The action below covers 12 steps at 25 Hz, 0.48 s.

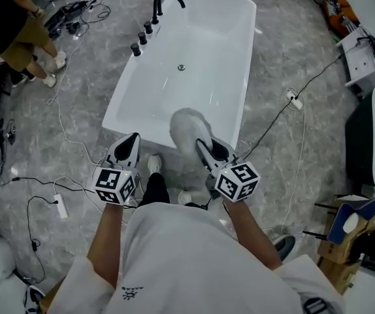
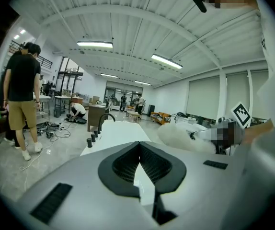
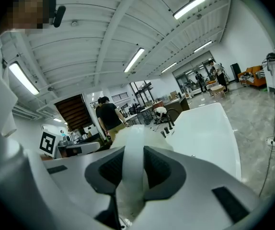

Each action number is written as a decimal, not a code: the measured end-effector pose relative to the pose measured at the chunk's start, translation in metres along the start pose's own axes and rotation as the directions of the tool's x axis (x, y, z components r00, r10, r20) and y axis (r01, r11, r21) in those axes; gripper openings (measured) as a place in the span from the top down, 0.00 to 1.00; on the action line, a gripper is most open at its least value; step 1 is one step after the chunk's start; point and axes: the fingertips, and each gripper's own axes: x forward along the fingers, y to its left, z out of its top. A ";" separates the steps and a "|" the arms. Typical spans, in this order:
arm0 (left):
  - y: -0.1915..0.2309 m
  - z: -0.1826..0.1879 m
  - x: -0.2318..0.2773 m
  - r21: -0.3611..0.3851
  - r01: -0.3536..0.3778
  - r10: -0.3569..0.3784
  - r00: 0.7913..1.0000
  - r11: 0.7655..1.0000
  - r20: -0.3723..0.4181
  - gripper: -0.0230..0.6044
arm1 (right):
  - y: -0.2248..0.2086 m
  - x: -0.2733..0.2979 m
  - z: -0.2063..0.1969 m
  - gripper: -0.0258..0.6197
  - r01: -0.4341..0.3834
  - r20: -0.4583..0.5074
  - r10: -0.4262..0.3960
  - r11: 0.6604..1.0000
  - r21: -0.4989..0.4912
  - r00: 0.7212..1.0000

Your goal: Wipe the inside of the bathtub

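The right gripper (image 1: 204, 146) pinches a fluffy white duster (image 1: 186, 127) above the bathtub (image 1: 247, 52) near end, seemingly ready to wipe inside. The left gripper (image 1: 130, 142) hangs alongside, pressed together and empty.

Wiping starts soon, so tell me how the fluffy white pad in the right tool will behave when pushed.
The fluffy white pad looks soft and light, so it will likely squash against the bathtub. The right tool pinches only a thin white strip of it, so it may flop or twist.
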 end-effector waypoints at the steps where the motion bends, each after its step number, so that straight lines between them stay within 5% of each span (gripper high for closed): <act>1: 0.006 -0.001 0.004 0.001 0.006 -0.006 1.000 1.000 -0.005 0.95 | -0.001 0.008 0.000 0.80 0.001 -0.003 -0.001 1.000 0.007 1.000; 12: 0.091 -0.001 0.050 -0.029 0.070 -0.072 0.995 0.997 -0.073 0.94 | 0.001 0.118 0.005 0.80 0.002 -0.077 0.001 0.999 0.036 0.997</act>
